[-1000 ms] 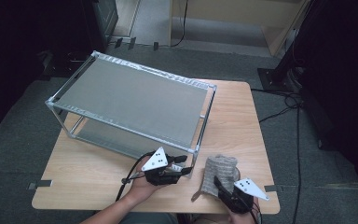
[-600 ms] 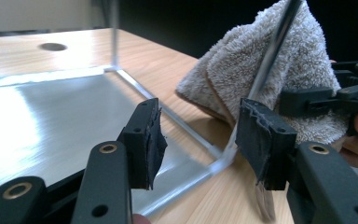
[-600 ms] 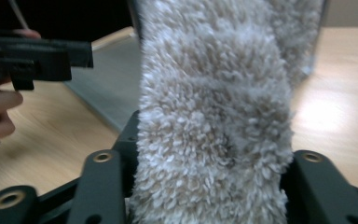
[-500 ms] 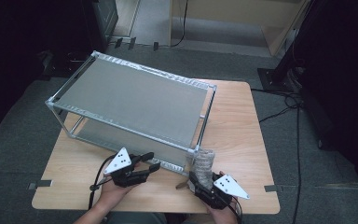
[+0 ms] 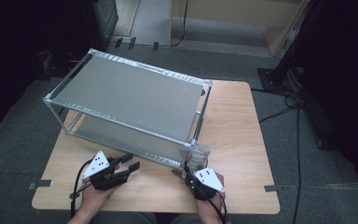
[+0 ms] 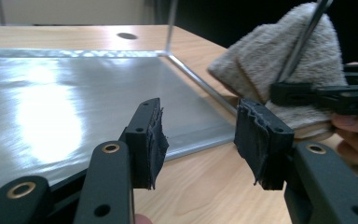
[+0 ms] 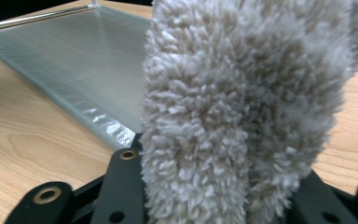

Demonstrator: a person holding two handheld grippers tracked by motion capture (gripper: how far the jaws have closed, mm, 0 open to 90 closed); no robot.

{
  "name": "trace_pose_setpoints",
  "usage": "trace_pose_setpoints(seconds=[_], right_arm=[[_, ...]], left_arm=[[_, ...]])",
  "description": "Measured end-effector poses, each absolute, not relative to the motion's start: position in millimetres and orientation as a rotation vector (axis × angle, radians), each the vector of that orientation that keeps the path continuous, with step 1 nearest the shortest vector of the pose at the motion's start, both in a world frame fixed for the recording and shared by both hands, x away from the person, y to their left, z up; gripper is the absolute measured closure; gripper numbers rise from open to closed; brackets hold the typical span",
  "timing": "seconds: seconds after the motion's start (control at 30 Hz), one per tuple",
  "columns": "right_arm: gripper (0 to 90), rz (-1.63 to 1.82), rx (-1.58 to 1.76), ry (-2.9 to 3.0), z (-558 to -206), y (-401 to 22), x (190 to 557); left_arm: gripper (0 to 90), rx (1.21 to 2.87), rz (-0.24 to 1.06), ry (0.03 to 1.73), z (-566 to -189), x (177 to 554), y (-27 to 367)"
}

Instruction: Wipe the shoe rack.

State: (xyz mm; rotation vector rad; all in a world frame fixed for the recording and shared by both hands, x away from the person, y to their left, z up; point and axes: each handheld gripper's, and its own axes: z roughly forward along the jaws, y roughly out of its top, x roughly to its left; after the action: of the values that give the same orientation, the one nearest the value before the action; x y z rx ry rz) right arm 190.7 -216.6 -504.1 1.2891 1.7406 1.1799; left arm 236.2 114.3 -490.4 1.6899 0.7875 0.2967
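At 6 o'clock on the tabletop (image 5: 242, 140), right claw (image 5: 189, 164) jaws just closing, holding grey towel (image 5: 196, 156) against rack (image 5: 130, 93) corner post. At 7 o'clock, left claw (image 5: 129, 162) half open, nothing between jaws, beside rack's lower shelf edge.

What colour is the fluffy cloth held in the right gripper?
The fluffy cloth is a pale beige-grey, plain with no pattern; the right gripper view shows it best.

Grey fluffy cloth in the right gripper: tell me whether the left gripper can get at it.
Probably yes. The left gripper stands open with nothing between its jaws, and bare wooden table lies between it and the grey fluffy cloth clamped in the right gripper.
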Motion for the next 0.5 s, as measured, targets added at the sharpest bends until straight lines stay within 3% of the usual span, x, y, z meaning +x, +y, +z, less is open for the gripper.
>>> trace_pose_setpoints(seconds=[0.5], right_arm=[[67.7, 1.167, 1.289, 1.713, -507, -302, 203]], left_arm=[[48.5, 1.550, 0.486, 1.066, -498, 242, 156]])
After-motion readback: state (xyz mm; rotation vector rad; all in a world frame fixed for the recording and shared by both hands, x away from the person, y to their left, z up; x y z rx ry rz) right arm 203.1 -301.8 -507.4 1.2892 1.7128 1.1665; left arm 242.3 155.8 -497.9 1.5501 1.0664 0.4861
